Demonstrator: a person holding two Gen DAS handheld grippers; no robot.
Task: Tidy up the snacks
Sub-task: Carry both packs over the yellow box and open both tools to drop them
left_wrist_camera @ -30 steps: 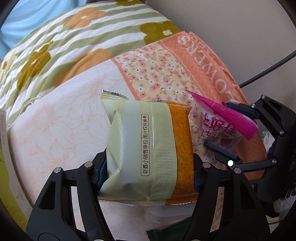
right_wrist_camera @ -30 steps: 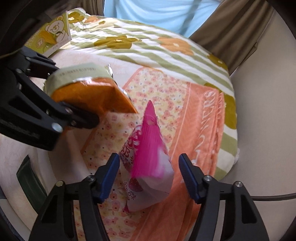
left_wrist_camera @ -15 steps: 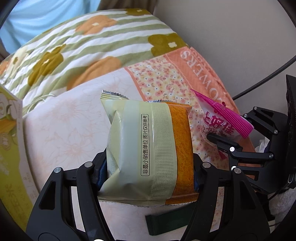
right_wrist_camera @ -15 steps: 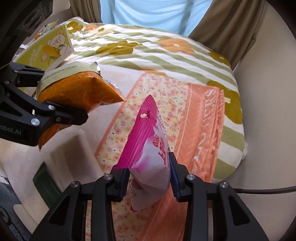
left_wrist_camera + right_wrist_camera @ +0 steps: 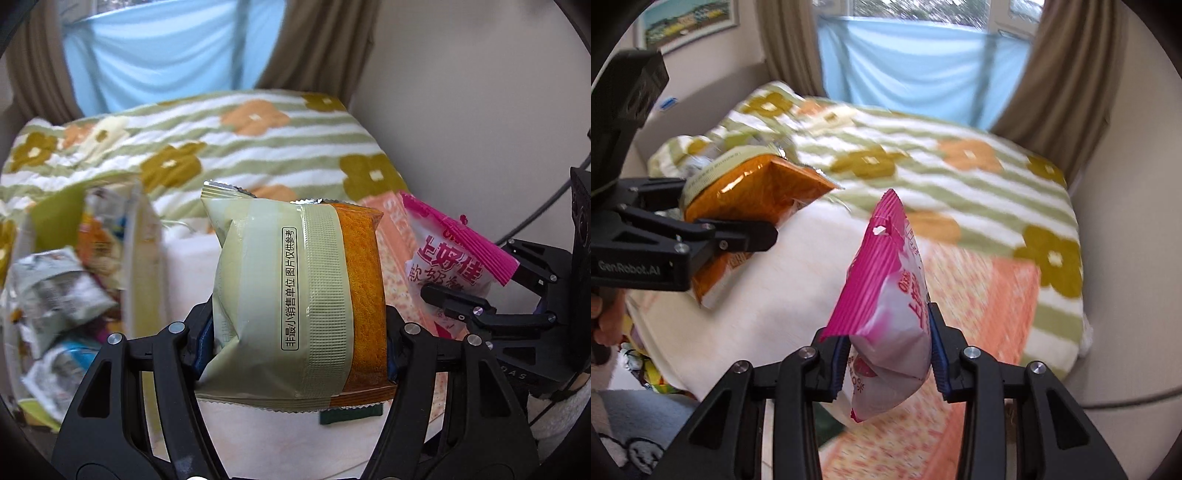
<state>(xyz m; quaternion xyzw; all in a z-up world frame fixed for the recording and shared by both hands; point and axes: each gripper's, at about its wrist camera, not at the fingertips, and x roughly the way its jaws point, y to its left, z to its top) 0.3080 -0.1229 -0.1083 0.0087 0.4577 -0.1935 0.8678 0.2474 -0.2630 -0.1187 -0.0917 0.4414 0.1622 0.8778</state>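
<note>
I hold two snack packets above the bed [image 5: 960, 177], one in each hand-held gripper. The left hand-held gripper [image 5: 295, 339] is clamped across the lower half of the green-and-orange packet [image 5: 295, 295], pads pressing its two long sides. The right hand-held gripper [image 5: 888, 363] is closed on the pink-and-white packet [image 5: 890, 306], gripping its lower body while the crimped pink seal stands up. Both packets look light, air-filled and soft; I judge the foil film slippery, so a firm hold on the puffed body serves better than one on the thin seal, though hard squeezing could crush the contents. To my left a box [image 5: 140, 258] of mixed packets stands on the bed.
</note>
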